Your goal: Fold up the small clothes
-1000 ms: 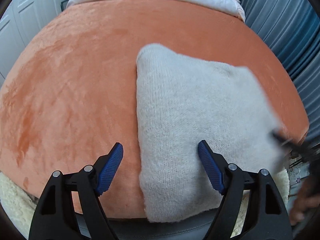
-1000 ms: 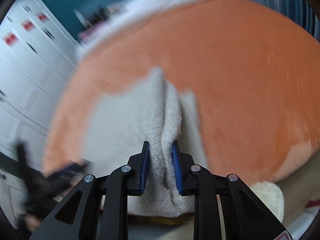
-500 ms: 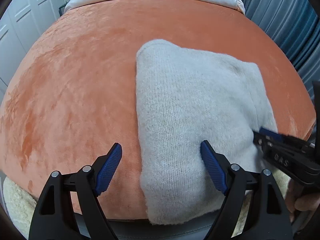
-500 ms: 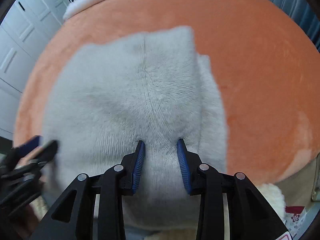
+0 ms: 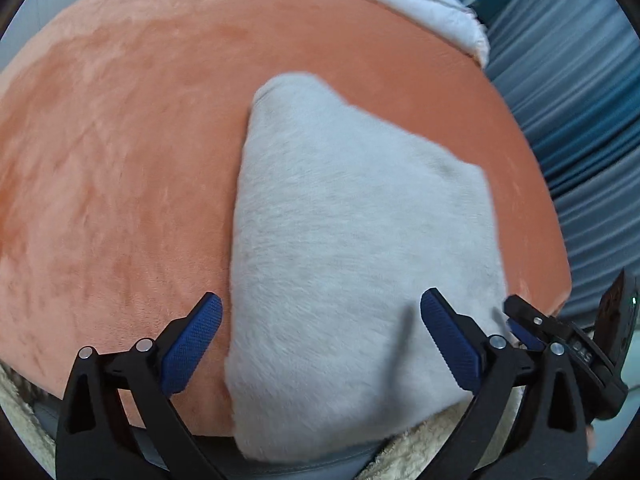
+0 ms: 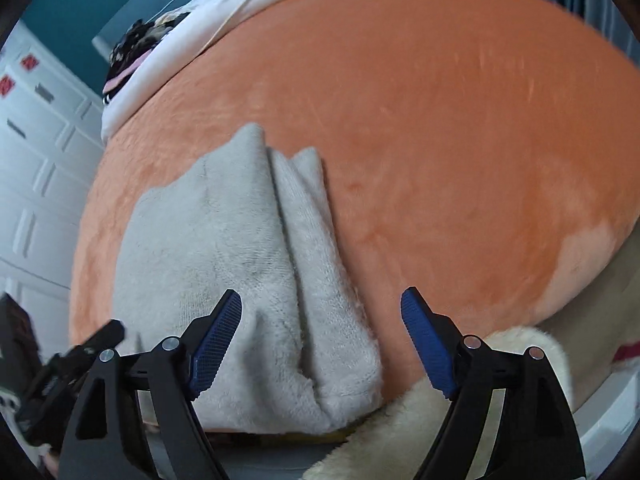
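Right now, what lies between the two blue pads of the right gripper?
In the right wrist view, the folded grey knit garment lies between the open right gripper pads, untouched; its jaws have just been opening.

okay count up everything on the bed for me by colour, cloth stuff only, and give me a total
Grey: 1, the folded knit garment
Orange: 1, the plush blanket under it
White: 1, the sheet at the far edge
Cream: 1, the fleecy throw at the near edge
Total: 4
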The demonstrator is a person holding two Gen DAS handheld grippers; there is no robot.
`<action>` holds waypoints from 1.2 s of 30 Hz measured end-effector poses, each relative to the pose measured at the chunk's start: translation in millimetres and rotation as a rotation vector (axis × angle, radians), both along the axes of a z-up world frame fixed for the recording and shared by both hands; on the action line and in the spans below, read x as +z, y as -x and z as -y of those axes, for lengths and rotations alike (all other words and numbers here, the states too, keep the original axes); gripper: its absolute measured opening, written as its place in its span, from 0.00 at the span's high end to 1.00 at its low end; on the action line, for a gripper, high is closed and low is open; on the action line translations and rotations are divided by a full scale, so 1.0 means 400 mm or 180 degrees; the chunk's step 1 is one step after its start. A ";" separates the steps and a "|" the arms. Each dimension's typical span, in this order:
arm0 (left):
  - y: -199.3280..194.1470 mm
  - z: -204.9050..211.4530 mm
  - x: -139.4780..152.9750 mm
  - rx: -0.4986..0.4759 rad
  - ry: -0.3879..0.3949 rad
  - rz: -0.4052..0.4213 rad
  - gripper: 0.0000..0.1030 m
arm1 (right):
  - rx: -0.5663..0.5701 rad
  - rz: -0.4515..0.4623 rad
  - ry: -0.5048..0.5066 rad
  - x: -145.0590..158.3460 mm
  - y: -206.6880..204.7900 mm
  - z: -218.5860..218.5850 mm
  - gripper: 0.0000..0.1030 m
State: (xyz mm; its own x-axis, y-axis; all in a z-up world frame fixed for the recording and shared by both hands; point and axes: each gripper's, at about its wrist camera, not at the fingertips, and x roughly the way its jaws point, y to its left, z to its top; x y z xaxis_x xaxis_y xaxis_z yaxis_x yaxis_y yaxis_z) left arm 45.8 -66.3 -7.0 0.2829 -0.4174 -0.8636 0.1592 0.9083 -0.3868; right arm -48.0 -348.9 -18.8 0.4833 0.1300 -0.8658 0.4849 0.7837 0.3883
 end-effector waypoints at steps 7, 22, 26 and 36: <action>-0.033 0.002 -0.077 0.0112 0.0232 -0.0285 0.04 | -0.0015 -0.0082 -0.0553 -0.125 -0.076 -0.009 0.15; -0.026 0.130 -0.009 -0.0515 -0.0310 -0.0209 0.26 | 0.0142 -0.0038 -0.0251 -0.053 -0.075 -0.003 0.53; -0.023 0.145 -0.018 -0.0527 -0.0407 -0.0062 0.18 | -0.0024 0.0018 -0.0260 -0.089 -0.068 -0.001 0.32; -0.031 0.181 0.064 -0.0729 -0.0452 0.0048 0.50 | 0.0036 0.0174 -0.0128 -0.016 -0.080 -0.029 0.65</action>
State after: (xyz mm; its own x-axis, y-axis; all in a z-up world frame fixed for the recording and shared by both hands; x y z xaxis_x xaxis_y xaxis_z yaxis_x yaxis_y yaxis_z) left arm 58.3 -138.8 18.7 0.2084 -0.3471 -0.9144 0.3717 0.8929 -0.2542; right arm -16.2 -337.1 -25.0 0.5280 0.1698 -0.8321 0.4532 0.7723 0.4452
